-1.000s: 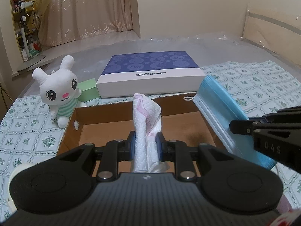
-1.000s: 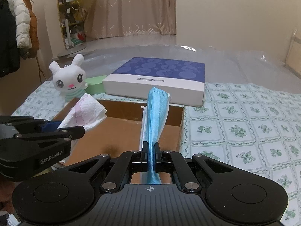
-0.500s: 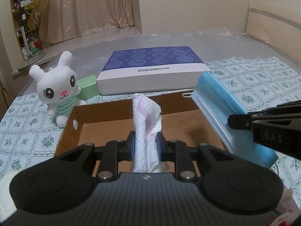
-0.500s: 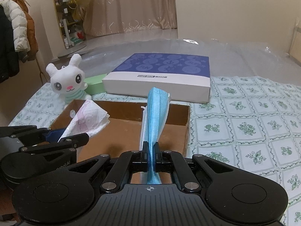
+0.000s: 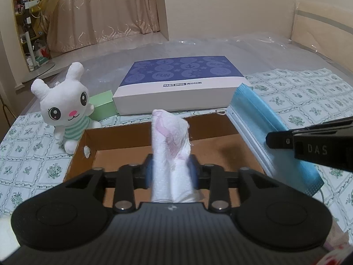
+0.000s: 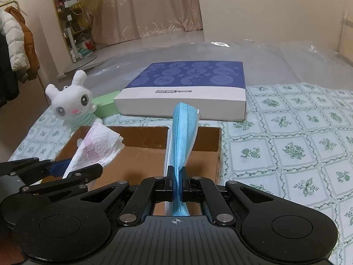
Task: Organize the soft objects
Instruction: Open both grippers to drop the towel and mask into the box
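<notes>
A crumpled white tissue with pink print (image 5: 169, 137) stands upright between the blue pads of my left gripper (image 5: 172, 172), over the open brown cardboard box (image 5: 123, 137). The left jaws are opening, their pads blurred and drawn back from the tissue's sides. In the right wrist view the tissue (image 6: 99, 145) leans out of the left gripper (image 6: 72, 170) above the box (image 6: 143, 134). My right gripper (image 6: 176, 183) is shut on a folded blue face mask (image 6: 182, 132), held over the box's right half. The mask (image 5: 253, 119) and right gripper (image 5: 278, 139) show on the left view's right side.
A white plush bunny (image 5: 64, 108) sits left of the box on the green-patterned cloth. Behind the box lie a flat blue-and-white carton (image 5: 181, 81) and a small green box (image 5: 103, 105). Clear plastic covers the bed beyond. Coats hang at far left (image 6: 15, 44).
The left pads have spread apart and no longer pinch the tissue, which stays upright between them. Both grippers have edged closer to the cardboard box. The right keeps its grip on the mask.
</notes>
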{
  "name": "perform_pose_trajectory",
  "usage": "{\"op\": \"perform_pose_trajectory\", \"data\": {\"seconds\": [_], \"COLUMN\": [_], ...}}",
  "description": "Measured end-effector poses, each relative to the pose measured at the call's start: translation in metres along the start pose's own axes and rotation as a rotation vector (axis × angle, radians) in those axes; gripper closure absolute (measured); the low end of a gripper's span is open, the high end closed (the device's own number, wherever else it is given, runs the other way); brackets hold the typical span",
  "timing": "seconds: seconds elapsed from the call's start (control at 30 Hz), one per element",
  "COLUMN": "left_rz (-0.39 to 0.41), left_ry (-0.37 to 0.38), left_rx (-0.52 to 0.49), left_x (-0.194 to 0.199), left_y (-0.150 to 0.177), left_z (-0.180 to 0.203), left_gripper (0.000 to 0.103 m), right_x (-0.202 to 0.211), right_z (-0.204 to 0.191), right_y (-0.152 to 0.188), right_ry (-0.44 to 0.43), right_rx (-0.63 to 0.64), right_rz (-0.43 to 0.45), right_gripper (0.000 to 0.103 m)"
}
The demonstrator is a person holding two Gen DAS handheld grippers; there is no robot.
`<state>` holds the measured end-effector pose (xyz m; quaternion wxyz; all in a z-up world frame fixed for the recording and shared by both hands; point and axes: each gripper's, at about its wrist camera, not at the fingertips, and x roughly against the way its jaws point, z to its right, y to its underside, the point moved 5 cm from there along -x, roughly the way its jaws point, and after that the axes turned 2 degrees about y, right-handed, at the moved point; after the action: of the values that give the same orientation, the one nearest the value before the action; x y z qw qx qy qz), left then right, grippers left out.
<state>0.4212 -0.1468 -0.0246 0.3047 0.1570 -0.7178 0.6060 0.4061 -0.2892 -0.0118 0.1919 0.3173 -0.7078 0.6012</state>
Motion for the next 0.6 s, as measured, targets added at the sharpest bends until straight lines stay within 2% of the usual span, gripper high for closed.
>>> {"op": "perform_pose_trajectory", "data": {"seconds": [0.13, 0.2, 0.23, 0.47, 0.5, 0.53, 0.57, 0.6], "left_rz": [0.004, 0.012, 0.016, 0.029, 0.033, 0.035, 0.037, 0.039], "left_ry": [0.010, 0.004, 0.002, -0.006, -0.009, -0.011, -0.014, -0.014], "left_rx": [0.016, 0.020, 0.023, 0.023, 0.019, 0.014, 0.011, 0.011], "left_x": [-0.002, -0.001, -0.001, 0.005, 0.005, 0.006, 0.007, 0.008], "left_y": [-0.001, -0.001, -0.001, -0.004, -0.004, -0.004, -0.004, -0.004], "left_z": [-0.001, -0.002, -0.002, -0.004, -0.004, -0.004, -0.004, -0.004], "left_gripper": [0.048, 0.032, 0.030, 0.029, 0.029, 0.028, 0.028, 0.027], "right_x": [-0.005, -0.007, -0.007, -0.009, -0.010, -0.010, -0.009, -0.008], "right_z": [0.001, 0.000, 0.001, 0.003, 0.003, 0.004, 0.005, 0.007], "right_y": [0.000, 0.001, 0.001, -0.001, -0.001, -0.001, -0.002, -0.002], "right_ry": [-0.008, -0.011, -0.008, -0.030, -0.032, -0.034, -0.028, -0.020], "right_rx": [-0.017, -0.020, -0.020, -0.050, -0.051, -0.055, -0.062, -0.073], "right_rz": [-0.004, -0.005, -0.004, -0.002, -0.005, -0.006, -0.002, 0.009], "right_gripper": [0.100, 0.100, 0.100, 0.099, 0.095, 0.090, 0.063, 0.025]}}
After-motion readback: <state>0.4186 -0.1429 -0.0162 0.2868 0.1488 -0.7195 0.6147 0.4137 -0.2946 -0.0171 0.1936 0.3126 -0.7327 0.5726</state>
